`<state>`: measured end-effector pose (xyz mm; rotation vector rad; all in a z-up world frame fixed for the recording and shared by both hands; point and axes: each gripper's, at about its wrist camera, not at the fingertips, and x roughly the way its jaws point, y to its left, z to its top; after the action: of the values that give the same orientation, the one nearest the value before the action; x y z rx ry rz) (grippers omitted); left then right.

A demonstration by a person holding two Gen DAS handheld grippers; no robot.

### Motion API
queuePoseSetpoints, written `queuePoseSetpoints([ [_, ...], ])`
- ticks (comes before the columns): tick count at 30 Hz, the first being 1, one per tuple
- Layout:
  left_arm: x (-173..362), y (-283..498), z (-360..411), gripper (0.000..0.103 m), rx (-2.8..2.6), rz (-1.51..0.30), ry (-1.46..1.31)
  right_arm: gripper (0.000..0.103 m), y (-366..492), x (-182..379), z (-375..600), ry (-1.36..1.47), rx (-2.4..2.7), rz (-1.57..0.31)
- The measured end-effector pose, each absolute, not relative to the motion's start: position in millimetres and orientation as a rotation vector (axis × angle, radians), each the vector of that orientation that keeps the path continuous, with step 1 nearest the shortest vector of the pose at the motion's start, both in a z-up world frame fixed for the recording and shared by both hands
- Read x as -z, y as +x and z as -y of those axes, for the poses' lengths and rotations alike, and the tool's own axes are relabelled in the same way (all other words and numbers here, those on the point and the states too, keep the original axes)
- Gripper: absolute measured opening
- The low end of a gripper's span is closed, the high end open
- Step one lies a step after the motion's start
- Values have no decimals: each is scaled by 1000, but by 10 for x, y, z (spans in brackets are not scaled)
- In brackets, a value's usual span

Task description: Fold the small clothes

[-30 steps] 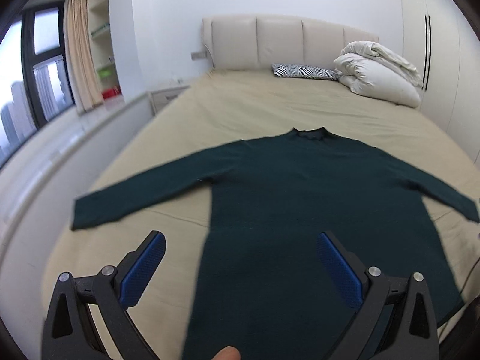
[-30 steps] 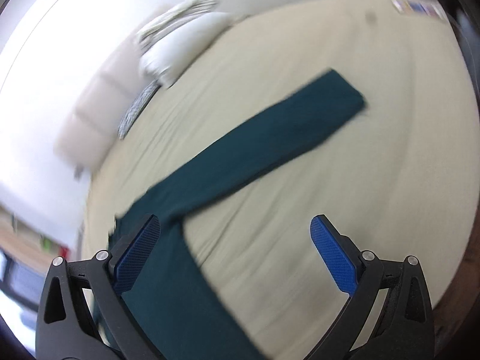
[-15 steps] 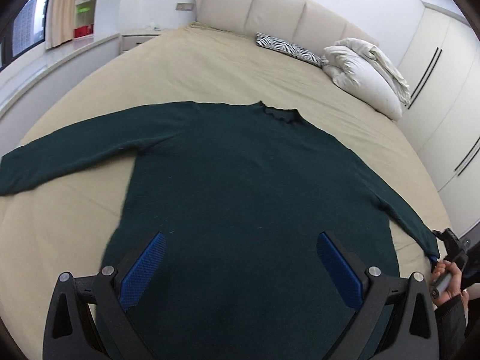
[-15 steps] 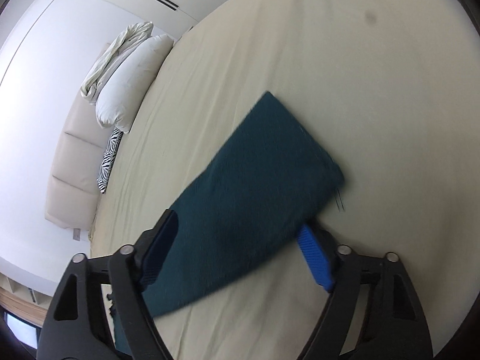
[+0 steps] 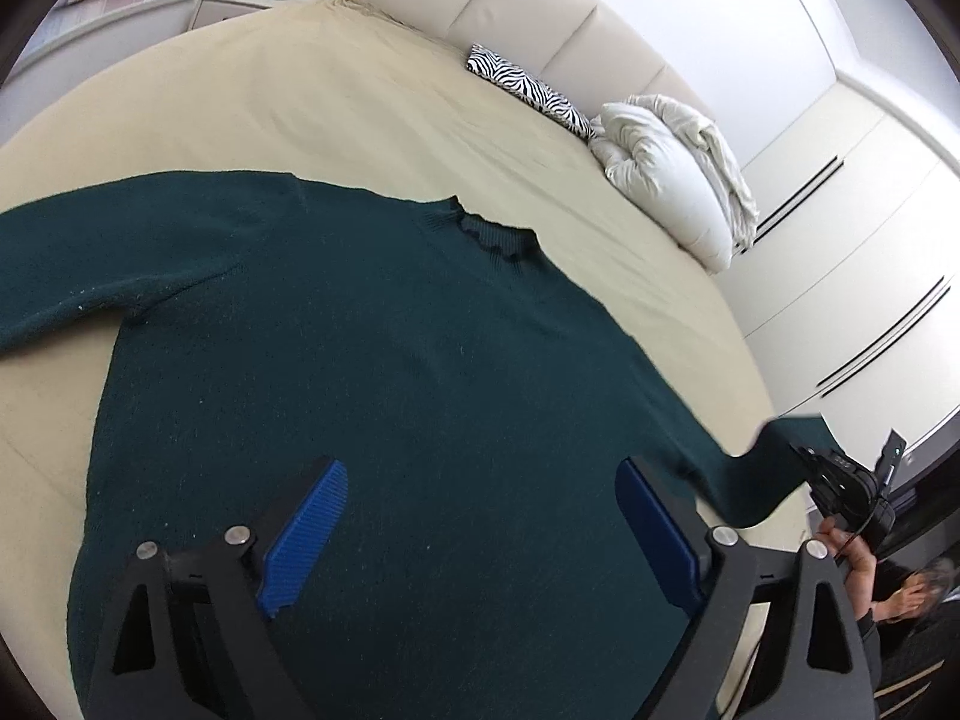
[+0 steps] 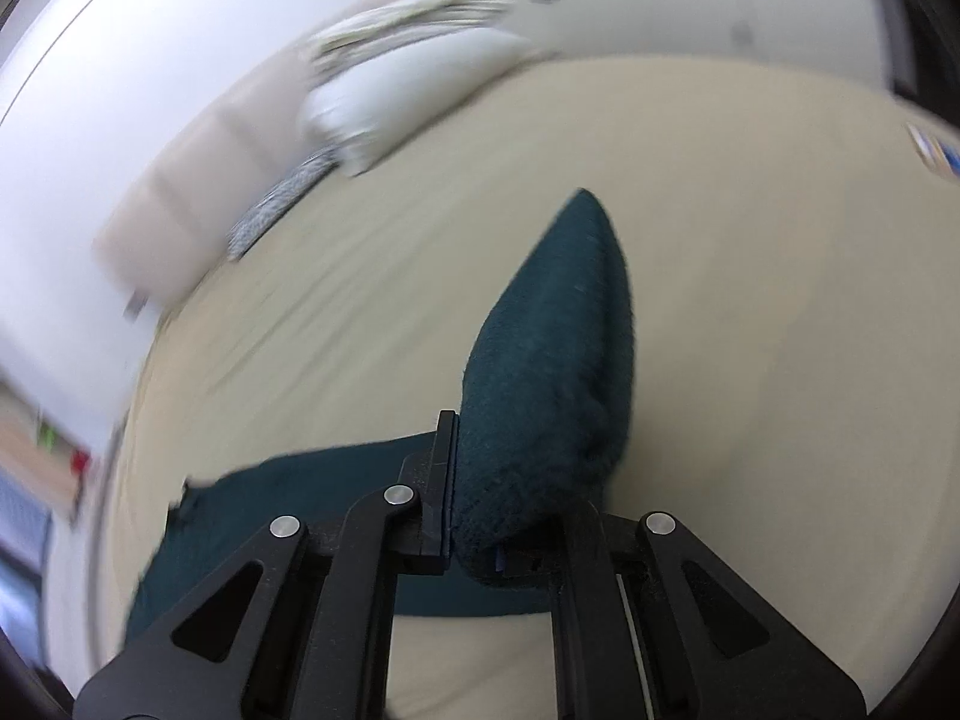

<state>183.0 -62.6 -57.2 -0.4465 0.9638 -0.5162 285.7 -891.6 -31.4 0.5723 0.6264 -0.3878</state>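
A dark green long-sleeved sweater point(image 5: 372, 360) lies spread flat, front up, on a beige bed point(image 5: 288, 90). My left gripper point(image 5: 480, 522) is open and empty, hovering over the sweater's lower body. My right gripper point(image 6: 510, 480) is shut on the cuff end of the sweater's right sleeve point(image 6: 552, 372) and holds it lifted off the bed. In the left wrist view that gripper point(image 5: 840, 480) shows at the right edge with the sleeve end point(image 5: 756, 480) raised. The sweater's left sleeve point(image 5: 72, 264) lies flat, stretched to the left.
A white duvet and pillow pile point(image 5: 672, 174) and a zebra-print cushion point(image 5: 528, 90) lie at the head of the bed by the padded headboard point(image 5: 540, 12). White wardrobes point(image 5: 852, 252) stand to the right. A nightstand point(image 5: 234, 0) is at the far left.
My right gripper closed on the right sleeve's cuff and lifted it off the bed. My left gripper moved in closer over the sweater's body and stayed open.
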Motion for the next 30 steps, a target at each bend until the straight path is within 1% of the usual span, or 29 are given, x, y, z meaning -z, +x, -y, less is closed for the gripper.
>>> queuePoseSetpoints([
  [3,598,1878,470,91,509,-959,-510,8,3338,179,8103,407,229,-665],
  [5,646,1904,371,91,503,-967,-544,8,3570,234,7565,323,139,-694],
  [6,668,1912,346,91,500,-973,-552,8,3703,329,7262,290,96,-721],
  [9,732,1934,290,91,505,-991,-577,8,3951,629,6787,267,22,-805],
  [10,760,1955,280,91,507,-999,-582,9,3910,767,6619,269,1,-845],
  [12,818,1967,307,92,517,-1027,-599,16,3922,1056,6509,293,-49,-932],
  [14,854,1983,389,93,532,-1046,-614,33,3828,1187,6454,337,-92,-957],
  [15,867,1993,446,93,537,-1054,-613,40,3718,1190,6505,366,-115,-935],
  [16,889,2006,540,95,544,-1069,-611,53,3673,1173,6569,380,-121,-918],
  [17,927,2012,616,95,548,-1085,-609,56,3553,1153,6623,404,-124,-897],
  [21,1011,2048,1040,94,581,-1145,-583,57,2993,1200,6890,574,-134,-851],
  [22,1032,2065,1139,93,581,-1157,-561,57,2775,1248,6778,618,-131,-841],
  [25,1181,2145,1443,73,556,-1229,-477,57,2574,1346,7104,801,-111,-820],
  [26,1197,2164,1530,72,541,-1231,-448,57,2522,1383,7203,848,-102,-814],
  [27,1182,2173,1570,69,536,-1220,-430,57,2472,1409,7242,875,-99,-807],
  [29,1155,2222,1658,38,530,-1237,-387,57,2341,1443,7381,913,-88,-794],
  [30,1146,2260,1665,29,538,-1242,-383,57,2322,1462,7437,928,-82,-791],
])
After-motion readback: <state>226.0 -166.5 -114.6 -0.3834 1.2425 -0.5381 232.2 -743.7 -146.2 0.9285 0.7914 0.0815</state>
